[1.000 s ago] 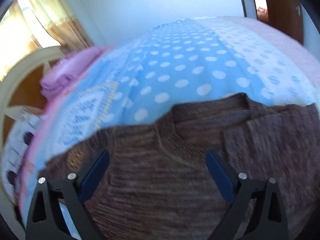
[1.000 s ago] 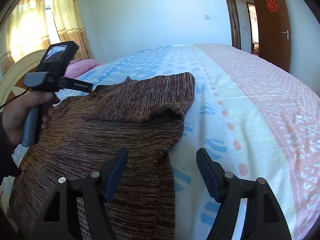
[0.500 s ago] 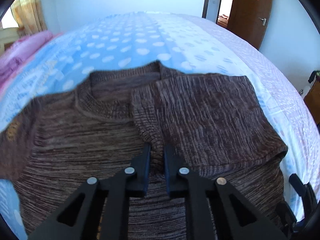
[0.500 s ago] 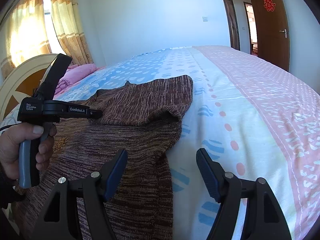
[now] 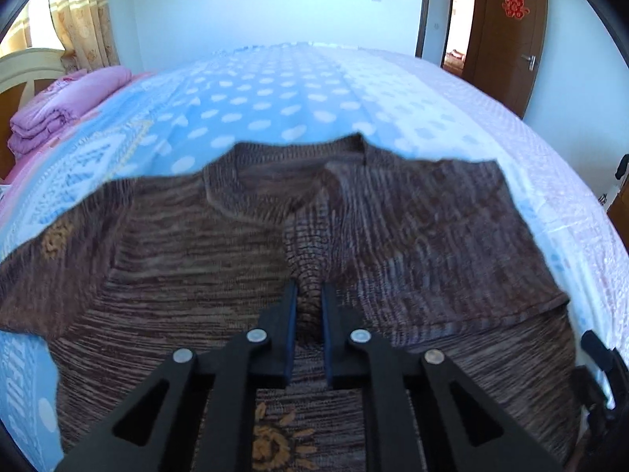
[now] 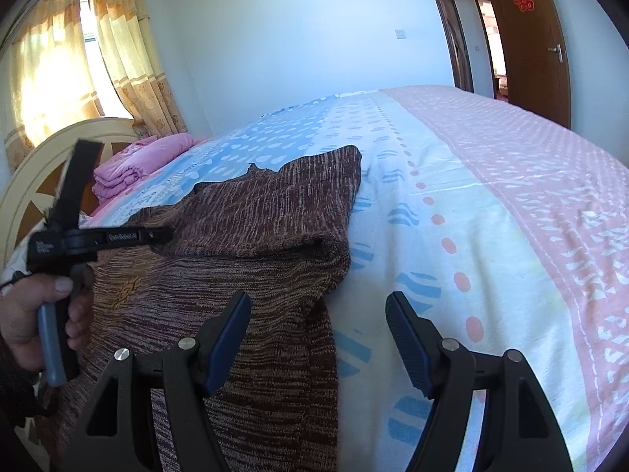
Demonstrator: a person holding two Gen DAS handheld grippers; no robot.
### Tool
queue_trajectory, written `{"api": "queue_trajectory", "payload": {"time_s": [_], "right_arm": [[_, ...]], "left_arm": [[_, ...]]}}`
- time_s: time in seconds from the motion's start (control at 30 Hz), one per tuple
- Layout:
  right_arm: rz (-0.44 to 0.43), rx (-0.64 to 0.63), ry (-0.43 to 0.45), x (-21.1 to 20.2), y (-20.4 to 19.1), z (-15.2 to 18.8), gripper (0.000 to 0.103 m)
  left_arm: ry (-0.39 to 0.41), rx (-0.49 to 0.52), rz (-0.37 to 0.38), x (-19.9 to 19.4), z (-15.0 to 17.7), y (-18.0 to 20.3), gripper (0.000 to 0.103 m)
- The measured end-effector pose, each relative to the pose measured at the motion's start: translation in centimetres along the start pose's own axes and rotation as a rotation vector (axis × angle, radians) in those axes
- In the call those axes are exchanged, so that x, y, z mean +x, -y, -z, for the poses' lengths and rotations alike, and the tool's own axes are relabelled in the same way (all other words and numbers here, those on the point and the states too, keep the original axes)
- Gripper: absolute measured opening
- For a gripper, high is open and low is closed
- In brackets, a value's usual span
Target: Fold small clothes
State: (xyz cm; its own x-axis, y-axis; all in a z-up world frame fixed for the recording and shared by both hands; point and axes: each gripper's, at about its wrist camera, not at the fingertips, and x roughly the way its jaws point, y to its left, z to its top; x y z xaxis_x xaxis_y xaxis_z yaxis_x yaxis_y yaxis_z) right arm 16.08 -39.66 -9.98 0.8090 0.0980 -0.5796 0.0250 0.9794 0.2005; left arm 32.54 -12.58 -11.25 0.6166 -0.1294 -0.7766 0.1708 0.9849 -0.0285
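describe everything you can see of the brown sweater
The brown sweater is a marled knit with a ribbed round neckline and small orange flower motifs. It lies flat on the bed, its right side already folded inward over the body. The left gripper is shut on a ridge of that folded layer near the middle. The right gripper hovers open over the sweater's edge.

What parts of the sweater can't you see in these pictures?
- Sweater bottom hem: cut off by the lower edge, both views.
- The bit pinched in the left gripper: hidden between its fingers.
- Sweater's left sleeve end: right view, behind the hand.
- Yellow pattern: blurred, left view.
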Motion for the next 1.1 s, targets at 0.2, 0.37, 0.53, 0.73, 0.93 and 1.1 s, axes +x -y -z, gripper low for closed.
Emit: {"api": "queue_trajectory", "payload": {"time_s": [0.2,0.37,0.53,0.73,0.93,1.1], "right_arm": [[0.008,0.053,-0.001,-0.2,0.7,-0.4,0.072],[0.076,0.09,-0.01,-0.5,-1.1,-3.4,0.072],[0.005,-0.027,-0.039,2.5,-6.7,-6.7,0.072],[-0.018,-0.186,-0.154,8.6,-13.4,-8.6,0.072],[0.036,-0.285,-0.17,13.7,-19.2,-9.1,0.072],[0.204,-0.391,-0.273,19.2,-21.4,-8.8,0.029]], "left_arm": [[0.007,-0.018,-0.011,-1.5,1.1,-0.5,0.046],[0.075,-0.003,-0.049,-3.6,1.9,-2.0,0.061],[0.06,-0.08,-0.027,-4.0,2.0,-5.0,0.061],[0.088,-0.14,-0.067,-5.7,3.1,-8.5,0.074],[0.085,-0.209,-0.088,-6.1,5.0,-11.9,0.079],[0.044,-0.233,-0.048,-5.3,7.0,-13.2,0.079]]}}
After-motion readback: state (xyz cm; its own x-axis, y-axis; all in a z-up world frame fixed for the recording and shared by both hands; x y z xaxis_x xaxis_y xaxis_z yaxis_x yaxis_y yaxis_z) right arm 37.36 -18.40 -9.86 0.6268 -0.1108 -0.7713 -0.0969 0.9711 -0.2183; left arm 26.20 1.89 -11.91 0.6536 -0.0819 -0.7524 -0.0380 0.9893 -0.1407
